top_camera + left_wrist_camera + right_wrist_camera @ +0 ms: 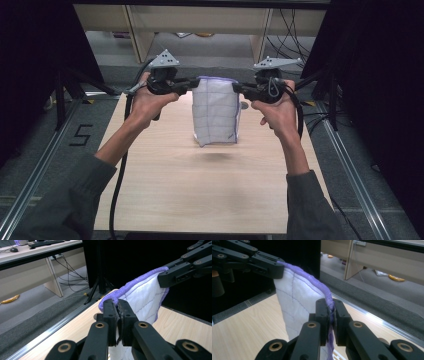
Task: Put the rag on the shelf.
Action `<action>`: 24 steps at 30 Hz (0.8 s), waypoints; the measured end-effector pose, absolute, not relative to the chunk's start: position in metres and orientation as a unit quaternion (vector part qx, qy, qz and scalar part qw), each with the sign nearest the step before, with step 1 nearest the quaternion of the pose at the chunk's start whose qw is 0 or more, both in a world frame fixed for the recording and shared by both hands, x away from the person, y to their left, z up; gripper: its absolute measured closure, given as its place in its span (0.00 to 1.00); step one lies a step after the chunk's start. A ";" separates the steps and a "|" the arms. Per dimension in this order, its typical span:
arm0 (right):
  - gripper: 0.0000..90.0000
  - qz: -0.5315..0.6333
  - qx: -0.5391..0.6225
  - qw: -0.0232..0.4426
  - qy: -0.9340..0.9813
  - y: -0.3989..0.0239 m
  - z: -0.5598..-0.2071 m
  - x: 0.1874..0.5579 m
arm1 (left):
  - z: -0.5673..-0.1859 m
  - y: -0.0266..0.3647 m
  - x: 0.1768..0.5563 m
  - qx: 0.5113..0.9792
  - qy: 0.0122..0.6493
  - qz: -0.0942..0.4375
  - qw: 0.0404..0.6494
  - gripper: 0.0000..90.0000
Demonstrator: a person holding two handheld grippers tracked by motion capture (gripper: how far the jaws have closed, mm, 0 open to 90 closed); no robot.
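Note:
A white quilted cloth with a purple edge hangs folded above the wooden table, its lower end just clear of the board. My left gripper is shut on the cloth's top left corner, and my right gripper is shut on the top right corner. In the left gripper view the jaws pinch the purple hem, with the other gripper at the far corner. In the right gripper view the jaws clamp the hem of the cloth, and the left gripper holds the far corner.
Black stands and cables flank the table on both sides. Metal rails run along its left and right edges. Desk legs and loose cables lie beyond the far edge, and a small dark round thing sits on the table behind the cloth.

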State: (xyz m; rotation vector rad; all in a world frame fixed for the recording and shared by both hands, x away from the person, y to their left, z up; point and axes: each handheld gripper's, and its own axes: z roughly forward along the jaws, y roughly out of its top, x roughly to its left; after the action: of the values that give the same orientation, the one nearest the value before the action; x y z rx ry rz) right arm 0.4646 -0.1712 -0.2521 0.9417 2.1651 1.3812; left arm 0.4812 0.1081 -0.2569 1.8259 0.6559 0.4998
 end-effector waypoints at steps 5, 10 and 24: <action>0.94 0.497 0.338 0.207 0.772 -0.172 -0.247 0.476 | -0.251 0.107 0.491 0.759 0.284 0.217 0.544 0.95; 0.94 0.498 0.350 0.211 0.765 -0.171 -0.242 0.485 | -0.246 0.105 0.501 0.754 0.288 0.219 0.549 0.95; 0.94 0.500 0.369 0.223 0.751 -0.172 -0.230 0.511 | -0.236 0.098 0.526 0.738 0.300 0.235 0.557 0.95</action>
State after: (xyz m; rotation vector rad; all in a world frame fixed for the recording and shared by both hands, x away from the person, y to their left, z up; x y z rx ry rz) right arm 0.5111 -0.1719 -0.2298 1.0185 2.0747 1.3815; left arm 0.5260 0.0977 -0.2357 1.7412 0.7086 0.5541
